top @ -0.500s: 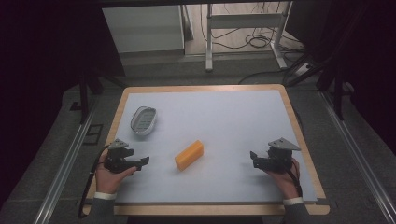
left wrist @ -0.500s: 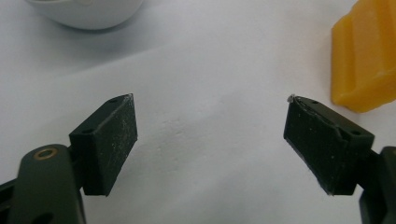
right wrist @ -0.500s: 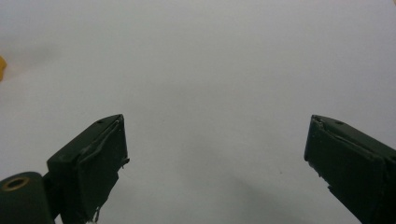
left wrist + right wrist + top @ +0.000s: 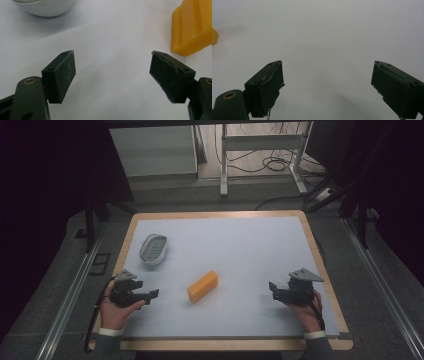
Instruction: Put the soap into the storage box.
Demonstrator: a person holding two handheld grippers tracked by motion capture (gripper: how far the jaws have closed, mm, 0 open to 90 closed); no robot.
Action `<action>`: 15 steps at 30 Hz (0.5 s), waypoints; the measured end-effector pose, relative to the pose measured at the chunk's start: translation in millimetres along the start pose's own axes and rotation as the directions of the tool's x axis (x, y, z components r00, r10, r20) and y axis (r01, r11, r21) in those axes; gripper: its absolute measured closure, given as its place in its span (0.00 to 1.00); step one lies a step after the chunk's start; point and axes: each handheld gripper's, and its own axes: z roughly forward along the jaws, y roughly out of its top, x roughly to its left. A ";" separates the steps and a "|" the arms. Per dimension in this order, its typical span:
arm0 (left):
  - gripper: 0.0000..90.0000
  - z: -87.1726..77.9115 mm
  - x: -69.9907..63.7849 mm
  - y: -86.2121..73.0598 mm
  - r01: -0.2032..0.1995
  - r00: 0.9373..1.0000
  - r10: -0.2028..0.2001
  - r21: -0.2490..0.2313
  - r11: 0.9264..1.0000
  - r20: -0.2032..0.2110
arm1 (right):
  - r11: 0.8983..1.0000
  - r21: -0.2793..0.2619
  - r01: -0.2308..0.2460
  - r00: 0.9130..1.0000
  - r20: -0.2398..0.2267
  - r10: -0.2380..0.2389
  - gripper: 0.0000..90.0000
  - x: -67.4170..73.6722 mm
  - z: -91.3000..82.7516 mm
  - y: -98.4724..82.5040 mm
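A pale worktop (image 4: 250, 245) with a wooden rim sits in a dim room, cables trailing on the floor beyond. The left claw (image 4: 150, 294) rests low with its jaws spread wide and empty; an orange block (image 4: 202, 286) lies just ahead of it, a small white dish (image 4: 153, 248) farther off. The right claw (image 4: 274, 288), well apart from the block, is also spread and empty.
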 end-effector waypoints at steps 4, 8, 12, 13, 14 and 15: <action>0.24 -4.7 -1.5 1.5 -0.004 1.000 0.004 -0.002 1.000 0.000 | 1.000 -0.002 -0.008 1.000 0.009 0.008 0.12 -1.1 -0.3 -1.0; 0.24 -7.1 0.1 2.5 0.013 1.000 -0.013 -0.016 1.000 0.000 | 1.000 0.007 0.001 1.000 0.007 -0.001 0.12 -0.5 0.7 -1.6; 0.25 -10.8 -0.8 4.7 0.032 0.999 -0.032 -0.043 0.999 -0.001 | 1.000 0.010 0.000 1.000 0.003 0.000 0.12 -1.5 0.4 -2.2; 0.25 -10.7 -1.2 5.2 0.027 1.000 -0.027 -0.035 0.999 -0.002 | 1.000 0.014 -0.002 1.000 0.003 0.002 0.12 -1.9 0.4 -2.4; 0.25 -10.5 -2.4 5.7 0.027 1.000 -0.027 -0.031 0.999 -0.001 | 1.000 0.017 -0.002 1.000 0.002 0.002 0.12 -2.2 0.5 -2.6; 0.25 -10.0 -3.1 6.0 0.026 1.000 -0.026 -0.030 0.999 0.007 | 1.000 0.021 -0.003 1.000 0.002 0.003 0.12 -2.5 0.6 -3.0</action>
